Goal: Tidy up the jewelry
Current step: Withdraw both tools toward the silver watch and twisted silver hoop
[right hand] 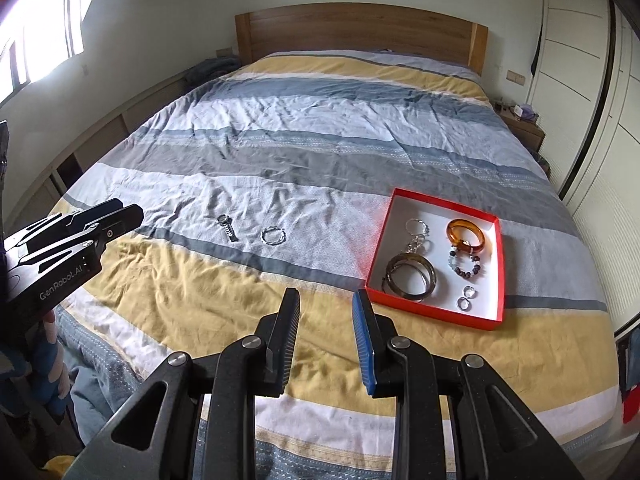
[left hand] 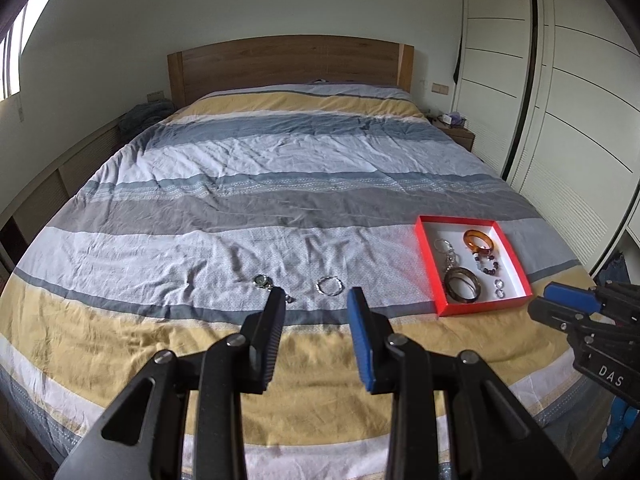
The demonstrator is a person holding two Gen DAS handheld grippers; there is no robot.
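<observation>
1. The left gripper hangs above the near end of the bed with the striped grey, white and yellow quilt; its two fingers are spread apart and nothing is between them.
2. A small silver wristwatch with a metal band lies on the quilt just beyond the black left finger of this gripper, and the tip of that finger hides part of the band.
3. A thin twisted silver bangle lies on the quilt beside the watch, apart from it, and in this view it is seen beyond the gap between the two fingers, closer to the blue one.
4. The right gripper hangs over a yellow stripe, its fingers also spread and holding nothing.
5. A flat red cardboard box with white inside sits on the quilt just beyond the blue right finger of this gripper.
6. Inside the box are an amber glossy bangle, a wide dark brown bangle, a bracelet of dark and clear beads, a silver key ring with chain and two small silver rings.
7. The watch and the silver bangle lie well to the left of the box, outside it.
</observation>
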